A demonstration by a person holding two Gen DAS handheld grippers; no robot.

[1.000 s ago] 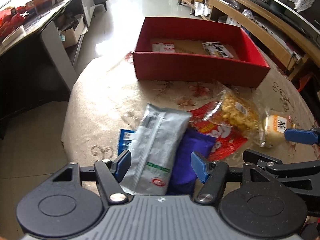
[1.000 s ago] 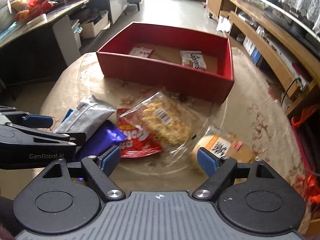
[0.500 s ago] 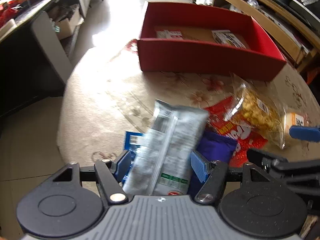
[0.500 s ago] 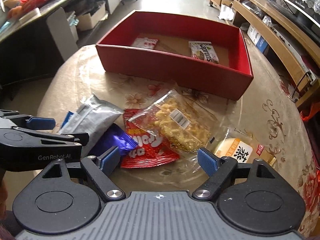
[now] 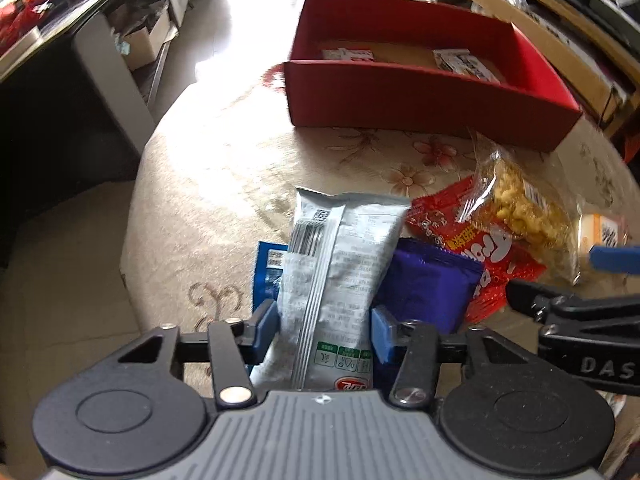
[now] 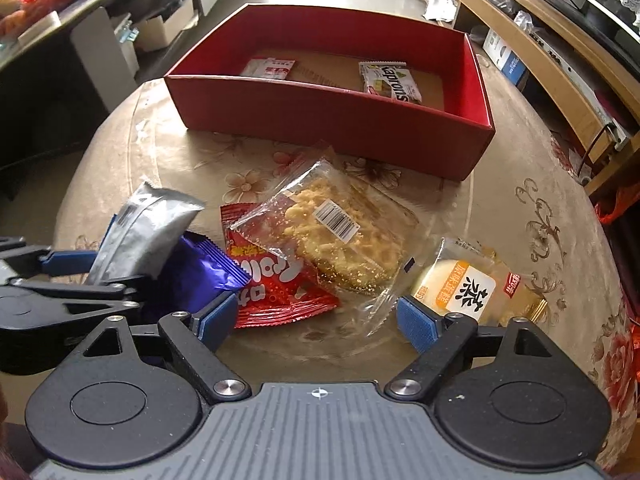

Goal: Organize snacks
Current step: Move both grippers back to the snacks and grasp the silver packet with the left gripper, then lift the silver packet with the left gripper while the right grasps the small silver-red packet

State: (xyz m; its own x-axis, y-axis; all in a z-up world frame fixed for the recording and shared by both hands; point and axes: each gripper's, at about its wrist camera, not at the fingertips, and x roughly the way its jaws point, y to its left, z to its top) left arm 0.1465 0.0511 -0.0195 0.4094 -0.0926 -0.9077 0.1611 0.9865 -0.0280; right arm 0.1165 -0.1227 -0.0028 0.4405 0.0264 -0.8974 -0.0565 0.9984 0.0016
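Left gripper [image 5: 324, 332] closing on the crinkled silver foil snack packet [image 5: 340, 276], well short of the red cardboard box [image 5: 420, 96]; right gripper [image 6: 316, 316] apart, empty; best squeeze firmly before lifting boxward.

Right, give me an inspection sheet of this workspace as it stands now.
Surface: round table with floral cloth.
Job's things: red box holding two packets; silver packet, purple packet, red packet, clear cracker bag and cake outside it.
Clutter: nothing seen.
Grippers: left gripper jaws closing on the silver packet; right gripper jaws opening, nothing gripped.
Cables: nothing seen.
Surroundings: shelves, cardboard boxes, tiled floor.
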